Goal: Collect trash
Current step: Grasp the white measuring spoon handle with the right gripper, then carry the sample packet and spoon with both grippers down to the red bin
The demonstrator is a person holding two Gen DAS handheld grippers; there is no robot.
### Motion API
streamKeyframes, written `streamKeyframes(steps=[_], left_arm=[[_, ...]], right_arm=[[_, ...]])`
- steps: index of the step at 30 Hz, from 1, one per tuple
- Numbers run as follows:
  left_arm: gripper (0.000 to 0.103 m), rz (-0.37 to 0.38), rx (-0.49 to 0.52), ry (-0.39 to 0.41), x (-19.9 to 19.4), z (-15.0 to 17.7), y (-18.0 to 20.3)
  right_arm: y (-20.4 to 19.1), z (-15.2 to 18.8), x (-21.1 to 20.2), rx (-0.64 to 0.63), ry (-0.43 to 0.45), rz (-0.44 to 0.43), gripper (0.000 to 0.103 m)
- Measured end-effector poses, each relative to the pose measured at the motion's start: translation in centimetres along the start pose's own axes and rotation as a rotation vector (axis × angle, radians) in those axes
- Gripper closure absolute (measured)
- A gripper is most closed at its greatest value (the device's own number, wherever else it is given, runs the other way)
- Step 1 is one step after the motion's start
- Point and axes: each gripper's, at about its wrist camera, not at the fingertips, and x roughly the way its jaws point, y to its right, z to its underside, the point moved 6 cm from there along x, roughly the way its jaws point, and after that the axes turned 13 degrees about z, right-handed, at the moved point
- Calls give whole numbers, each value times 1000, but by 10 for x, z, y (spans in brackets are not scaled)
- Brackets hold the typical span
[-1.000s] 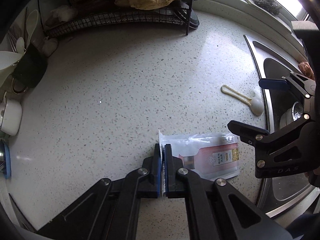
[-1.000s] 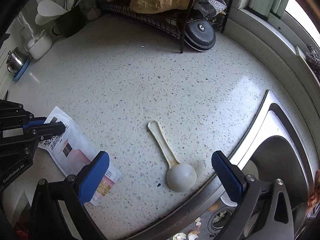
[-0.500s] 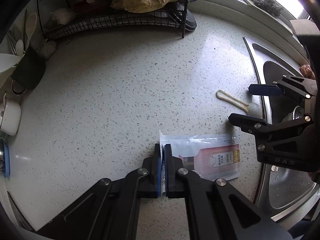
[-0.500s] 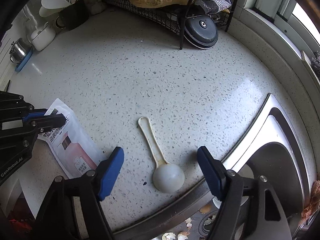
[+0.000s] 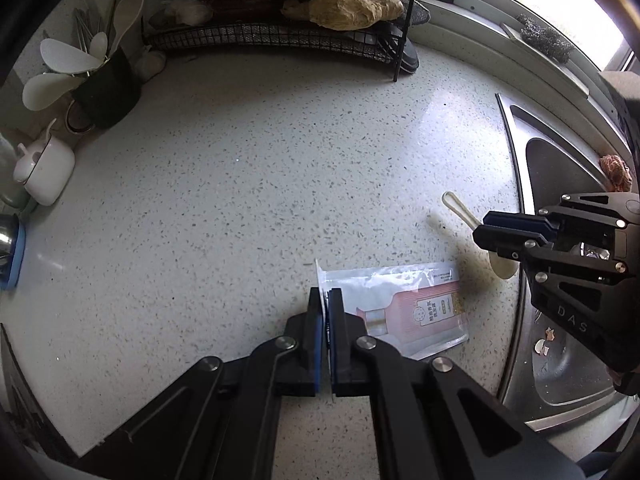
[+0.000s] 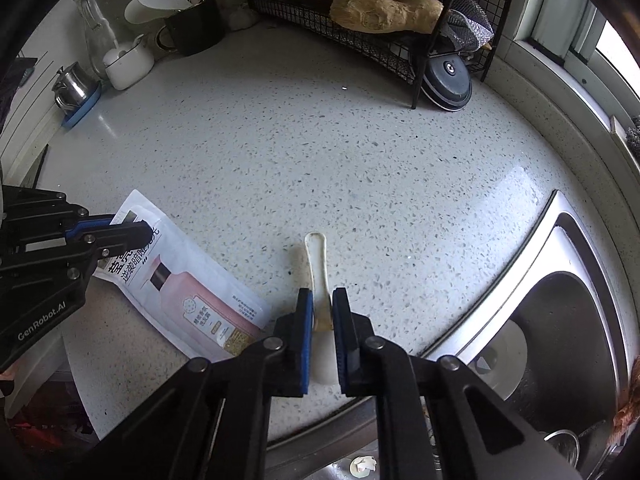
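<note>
A flat pink and white plastic pouch (image 5: 404, 308) lies on the speckled counter; it also shows in the right wrist view (image 6: 192, 292). My left gripper (image 5: 325, 296) is shut on the pouch's top edge. A cream plastic spoon (image 6: 318, 276) lies near the sink edge, its bowl toward me. My right gripper (image 6: 322, 300) is shut on the spoon's handle just above the bowl. In the left wrist view the spoon (image 5: 464, 212) pokes out past the right gripper (image 5: 486, 228).
A steel sink (image 6: 560, 320) with eggshell bits lies to the right. A black wire rack (image 6: 380, 40) with a brown lump stands at the back. A utensil holder (image 6: 192, 20), white pot (image 6: 128, 64) and steel cup (image 6: 72, 88) line the back left.
My right gripper has moved in over the spoon and closed from wide open onto its handle. My left gripper has stayed shut on the pouch.
</note>
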Motion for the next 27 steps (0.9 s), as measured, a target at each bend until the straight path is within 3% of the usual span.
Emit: streamKeyframes(steps=[13, 27], left_arm=[[102, -19, -56, 91, -78, 88, -10], [102, -69, -122, 149, -144, 200, -24]], right_arm=[[-67, 22, -52, -48, 79, -37, 94], [-153, 83, -108, -122, 121, -113, 94]])
